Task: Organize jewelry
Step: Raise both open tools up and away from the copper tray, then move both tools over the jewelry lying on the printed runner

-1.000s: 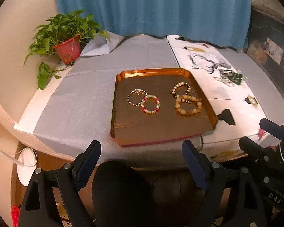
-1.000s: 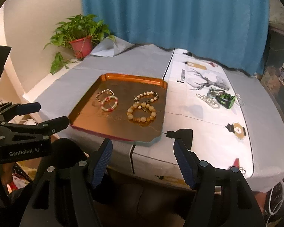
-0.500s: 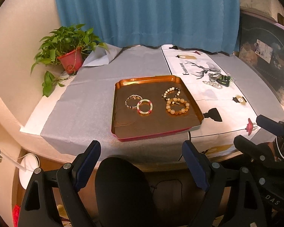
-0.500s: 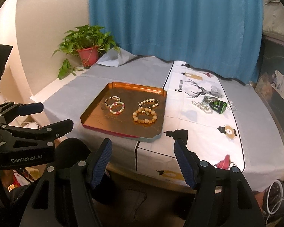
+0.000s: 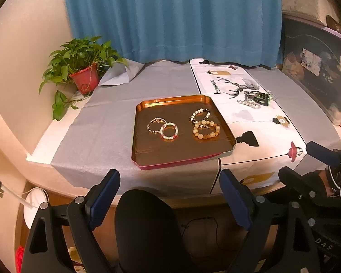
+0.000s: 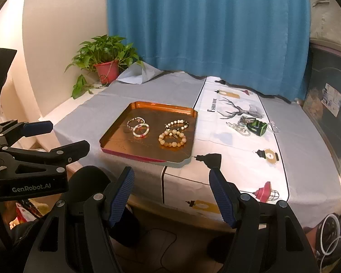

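An orange tray sits on the grey table cloth and holds several bead bracelets: a thin dark one, a white and red one, a black and white one and a big amber one. More jewelry, silver chains around a green and black piece, lies on the white printed cloth to the right. My left gripper is open and empty, in front of the table edge. My right gripper is open and empty too, also off the table.
A potted plant stands at the table's back left corner. A blue curtain hangs behind the table. A dark cabinet stands at the right. A black rounded object sits below between my left fingers.
Both grippers have pulled back and up from the table, so the tray and jewelry look smaller and farther. Both stay open and empty.
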Demonstrator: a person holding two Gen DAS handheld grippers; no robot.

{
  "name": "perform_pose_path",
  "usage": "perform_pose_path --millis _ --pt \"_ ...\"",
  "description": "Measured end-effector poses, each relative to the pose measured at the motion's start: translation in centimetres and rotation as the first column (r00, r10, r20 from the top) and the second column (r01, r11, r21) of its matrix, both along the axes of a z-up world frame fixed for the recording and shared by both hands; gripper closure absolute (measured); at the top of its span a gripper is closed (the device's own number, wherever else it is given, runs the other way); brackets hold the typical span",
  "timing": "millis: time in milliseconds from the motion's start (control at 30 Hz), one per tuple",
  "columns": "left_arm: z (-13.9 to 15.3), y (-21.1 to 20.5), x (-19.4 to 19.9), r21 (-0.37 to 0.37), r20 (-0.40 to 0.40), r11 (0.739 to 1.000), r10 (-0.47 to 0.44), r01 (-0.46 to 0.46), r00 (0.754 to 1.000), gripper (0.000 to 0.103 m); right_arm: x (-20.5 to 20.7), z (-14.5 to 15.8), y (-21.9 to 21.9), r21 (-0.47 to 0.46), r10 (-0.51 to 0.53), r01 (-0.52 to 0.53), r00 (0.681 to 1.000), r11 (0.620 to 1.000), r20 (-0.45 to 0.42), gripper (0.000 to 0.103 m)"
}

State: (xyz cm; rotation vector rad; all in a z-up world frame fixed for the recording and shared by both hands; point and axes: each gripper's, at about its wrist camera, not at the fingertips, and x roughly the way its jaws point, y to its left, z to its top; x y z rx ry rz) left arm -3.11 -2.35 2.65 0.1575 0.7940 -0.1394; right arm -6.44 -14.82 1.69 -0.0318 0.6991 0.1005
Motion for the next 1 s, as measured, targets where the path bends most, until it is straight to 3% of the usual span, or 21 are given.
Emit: perform_pose_path --millis 333,600,833,1000 --pt "0.1 -1.3 -0.2 0.029 0.008 0.999 -0.019 0.019 1.000 0.015 -0.8 0.0 -1.3 0.027 -0.018 0.018 1.000 0.999 0.011 0.034" --pt "0.0 -3.0 1.6 0.003 -0.018 0.999 -0.033 0.033 0.999 0.014 -0.4 -0.3 -3.9 0.044 -0.061 0.060 0.998 0.997 0.014 0.034" --pt "-0.2 -8.0 6.5 -0.007 -0.030 0.998 -0.058 0.057 0.998 0.013 3.0 -0.8 -11.9 0.067 -0.170 0.170 0.985 0.983 -0.005 0.032" --pt "-0.1 -12.4 11.9 -0.052 -0.082 0.996 -0.072 0.067 0.994 0.013 8.2 -0.3 -18.6 0.050 -0.238 0.240 0.970 0.970 -0.041 0.032"
